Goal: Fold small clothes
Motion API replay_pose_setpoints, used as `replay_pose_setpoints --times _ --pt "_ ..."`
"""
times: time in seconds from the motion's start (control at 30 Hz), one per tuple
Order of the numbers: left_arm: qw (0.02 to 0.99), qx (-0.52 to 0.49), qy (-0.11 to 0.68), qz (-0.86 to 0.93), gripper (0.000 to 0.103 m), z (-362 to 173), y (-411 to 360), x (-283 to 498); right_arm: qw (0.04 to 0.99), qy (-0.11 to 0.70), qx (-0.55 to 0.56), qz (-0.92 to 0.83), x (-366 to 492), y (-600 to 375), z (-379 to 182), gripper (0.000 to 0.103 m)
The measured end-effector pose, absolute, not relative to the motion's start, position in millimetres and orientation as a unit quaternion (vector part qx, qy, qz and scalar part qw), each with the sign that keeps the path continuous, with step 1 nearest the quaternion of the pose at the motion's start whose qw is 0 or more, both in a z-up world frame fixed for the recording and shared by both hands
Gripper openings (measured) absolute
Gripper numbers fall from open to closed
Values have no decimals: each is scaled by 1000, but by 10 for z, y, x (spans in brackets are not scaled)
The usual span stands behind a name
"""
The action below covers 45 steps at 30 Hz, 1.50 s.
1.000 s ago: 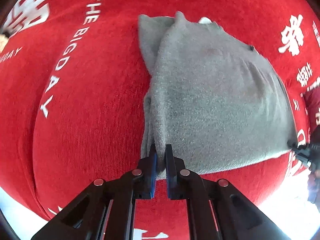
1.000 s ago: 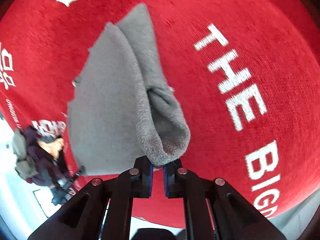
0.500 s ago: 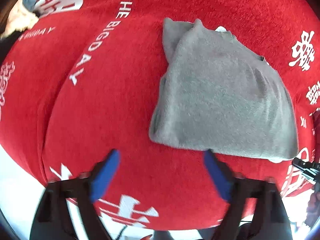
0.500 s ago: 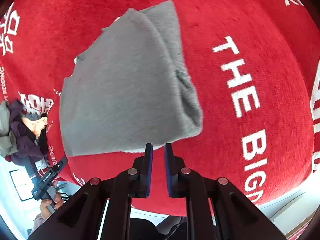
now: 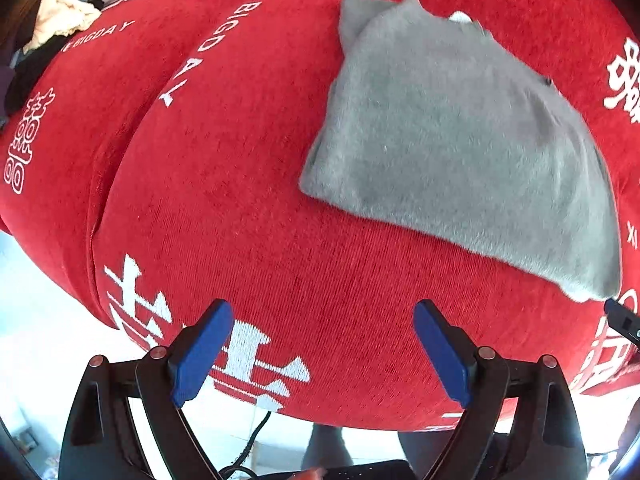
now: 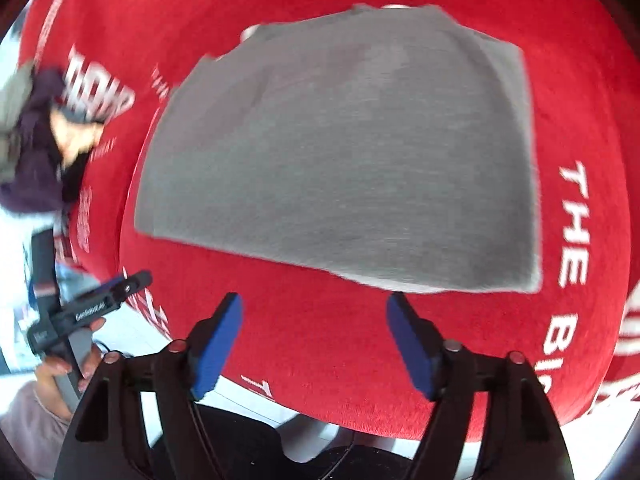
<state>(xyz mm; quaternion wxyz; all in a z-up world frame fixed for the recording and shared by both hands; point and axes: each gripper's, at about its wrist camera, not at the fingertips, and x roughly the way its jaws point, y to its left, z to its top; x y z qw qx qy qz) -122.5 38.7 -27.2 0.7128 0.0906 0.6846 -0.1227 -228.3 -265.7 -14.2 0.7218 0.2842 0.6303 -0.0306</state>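
A folded grey garment lies flat on the red tablecloth; it also shows in the right wrist view. My left gripper is open and empty, pulled back toward the table's near edge, short of the garment's near left corner. My right gripper is open and empty, just short of the garment's near edge. The tip of the right gripper shows at the right edge of the left wrist view, and the left gripper shows in a hand at the left of the right wrist view.
The red cloth carries white lettering and symbols. A pile of other clothes lies at the far left in the left wrist view; it also shows in the right wrist view. The table's near edge is below the fingers.
Both grippers let go of the grey garment, opened and drew back toward the table's near edge. The garment now lies flat, folded.
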Motion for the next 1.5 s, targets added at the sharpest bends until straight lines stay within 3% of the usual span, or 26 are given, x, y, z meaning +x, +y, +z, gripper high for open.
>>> replay_pose_setpoints --times 0.47,1.23,1.5 --pt "699 84 696 -141 93 -275 -33 -1299 704 653 281 -9 -2256 -2591 -294 79" --pt "694 65 711 -96 93 -290 -655 -795 683 665 301 8 -1897 -3098 -513 79" --pt "700 -18 707 -100 93 -320 -454 -608 684 661 307 13 -1882 -3127 -571 79"
